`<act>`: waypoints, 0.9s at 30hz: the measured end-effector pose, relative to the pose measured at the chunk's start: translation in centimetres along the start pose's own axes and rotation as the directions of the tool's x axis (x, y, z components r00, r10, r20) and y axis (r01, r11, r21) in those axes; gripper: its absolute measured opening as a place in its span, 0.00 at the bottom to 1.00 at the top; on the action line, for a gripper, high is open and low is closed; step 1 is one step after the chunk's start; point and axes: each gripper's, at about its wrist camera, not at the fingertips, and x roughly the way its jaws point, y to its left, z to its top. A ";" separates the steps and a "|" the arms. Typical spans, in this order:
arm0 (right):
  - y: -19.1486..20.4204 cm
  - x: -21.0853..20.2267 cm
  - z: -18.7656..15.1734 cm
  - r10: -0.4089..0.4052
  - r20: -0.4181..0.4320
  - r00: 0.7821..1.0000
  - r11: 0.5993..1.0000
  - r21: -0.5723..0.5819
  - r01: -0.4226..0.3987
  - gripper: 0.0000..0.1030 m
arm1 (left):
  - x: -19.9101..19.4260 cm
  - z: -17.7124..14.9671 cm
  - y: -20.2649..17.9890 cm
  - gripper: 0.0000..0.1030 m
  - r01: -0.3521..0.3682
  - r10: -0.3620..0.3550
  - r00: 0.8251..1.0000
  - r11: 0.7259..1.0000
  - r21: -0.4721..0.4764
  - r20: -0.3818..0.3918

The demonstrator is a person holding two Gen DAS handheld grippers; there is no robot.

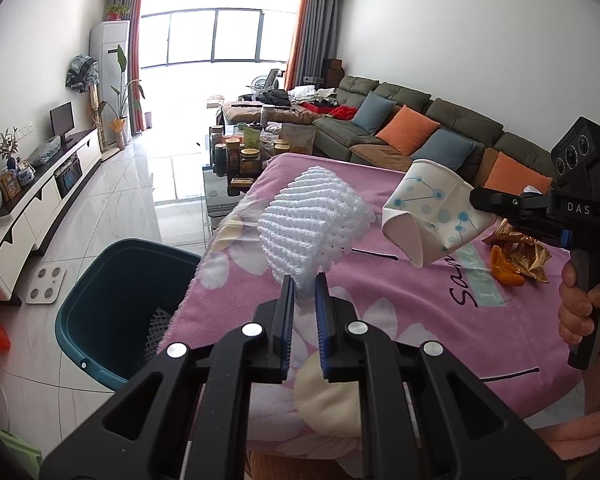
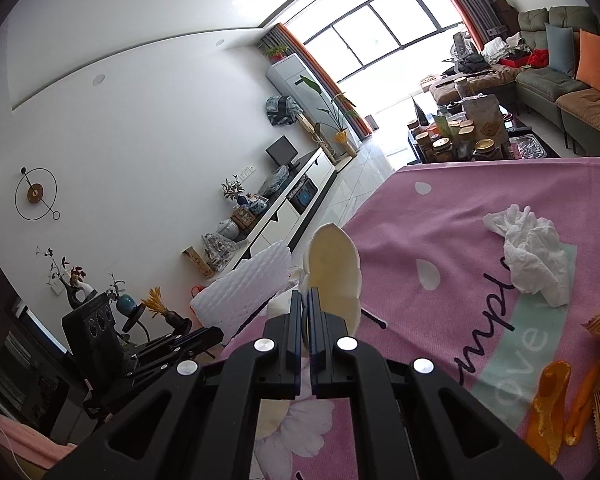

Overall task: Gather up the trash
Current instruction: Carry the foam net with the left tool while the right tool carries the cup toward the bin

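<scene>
My left gripper is shut on the lower end of a white foam fruit net, held above the left edge of the pink cloth. A teal bin stands on the floor just left of that edge, with another white net inside. My right gripper is shut on the rim of a crushed paper cup. In the left wrist view the blue-dotted cup hangs from the right gripper over the cloth. The right wrist view shows the foam net in the left gripper.
On the cloth lie a crumpled white tissue, orange peels and a gold wrapper. Beyond it, a coffee table crowded with jars. A sofa runs along the right wall, a TV cabinet along the left.
</scene>
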 end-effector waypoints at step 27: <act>6.3 11.0 0.2 0.122 -0.166 0.979 0.991 -0.033 -0.129 0.02 | -2.3 -1.4 9.8 0.11 -0.217 0.215 0.976 0.966 -0.138 -0.034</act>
